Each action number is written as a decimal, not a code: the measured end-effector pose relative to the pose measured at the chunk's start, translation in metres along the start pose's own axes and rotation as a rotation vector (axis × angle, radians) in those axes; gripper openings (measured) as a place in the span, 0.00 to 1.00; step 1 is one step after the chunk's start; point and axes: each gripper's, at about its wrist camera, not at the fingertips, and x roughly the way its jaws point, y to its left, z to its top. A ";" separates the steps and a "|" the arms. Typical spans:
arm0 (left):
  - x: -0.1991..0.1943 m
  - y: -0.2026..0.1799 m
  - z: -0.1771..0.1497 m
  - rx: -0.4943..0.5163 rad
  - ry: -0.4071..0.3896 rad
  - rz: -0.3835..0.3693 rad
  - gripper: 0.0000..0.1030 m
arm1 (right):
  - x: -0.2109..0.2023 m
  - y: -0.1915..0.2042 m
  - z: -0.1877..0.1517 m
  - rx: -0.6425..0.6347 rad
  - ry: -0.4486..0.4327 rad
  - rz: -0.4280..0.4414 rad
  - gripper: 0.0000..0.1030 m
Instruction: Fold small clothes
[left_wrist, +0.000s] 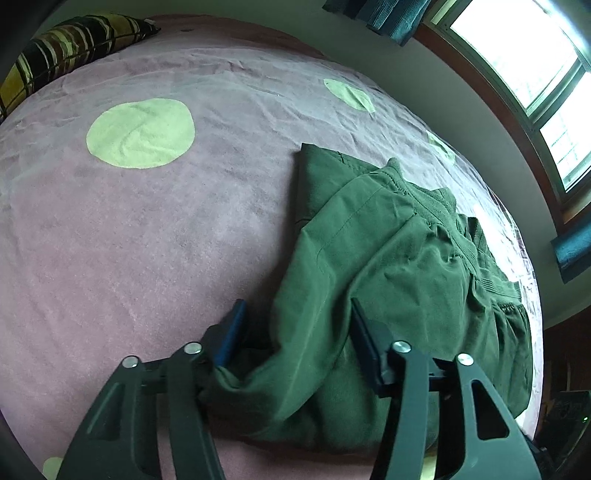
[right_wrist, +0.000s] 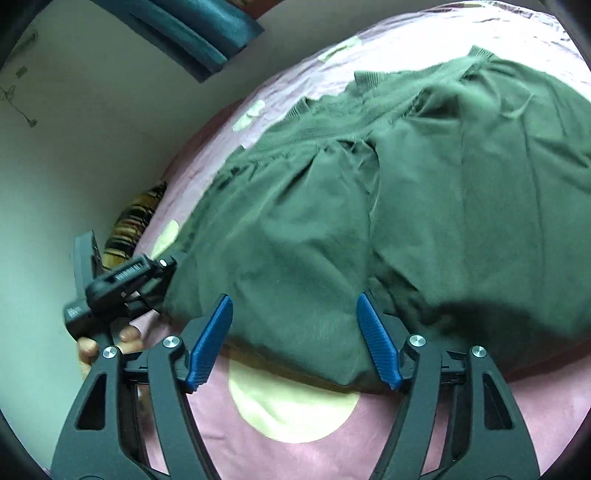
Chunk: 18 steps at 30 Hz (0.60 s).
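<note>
A dark green garment (left_wrist: 388, 240) with a ribbed elastic waistband lies crumpled on the pink bed cover (left_wrist: 129, 240). In the left wrist view my left gripper (left_wrist: 297, 302) straddles a raised fold at the garment's near corner. Its jaws stand apart, and a dark gap shows between the left pad (left_wrist: 231, 332) and the cloth. In the right wrist view the garment (right_wrist: 443, 184) spreads across the bed. My right gripper (right_wrist: 295, 301) hovers open over the garment's near hem, its blue pads (right_wrist: 210, 343) clear of the fabric. The left gripper (right_wrist: 110, 288) shows at the garment's left corner, held by a hand (right_wrist: 88, 347).
The bed cover (right_wrist: 295, 443) is pink with pale green dots (left_wrist: 140, 133). A striped pillow (left_wrist: 62, 48) lies at the far end against the wall. A window (left_wrist: 535, 55) and teal curtains (right_wrist: 192, 29) flank the bed. The bed's edge runs close behind the garment.
</note>
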 end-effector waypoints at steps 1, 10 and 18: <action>-0.001 0.002 0.000 -0.011 0.012 -0.009 0.52 | -0.003 0.001 0.001 0.005 -0.006 0.017 0.67; -0.023 0.039 -0.017 -0.141 0.070 -0.158 0.60 | 0.009 -0.006 0.000 0.013 0.027 0.058 0.68; -0.018 0.033 -0.022 -0.178 0.072 -0.184 0.66 | 0.008 -0.009 -0.002 -0.005 0.021 0.060 0.69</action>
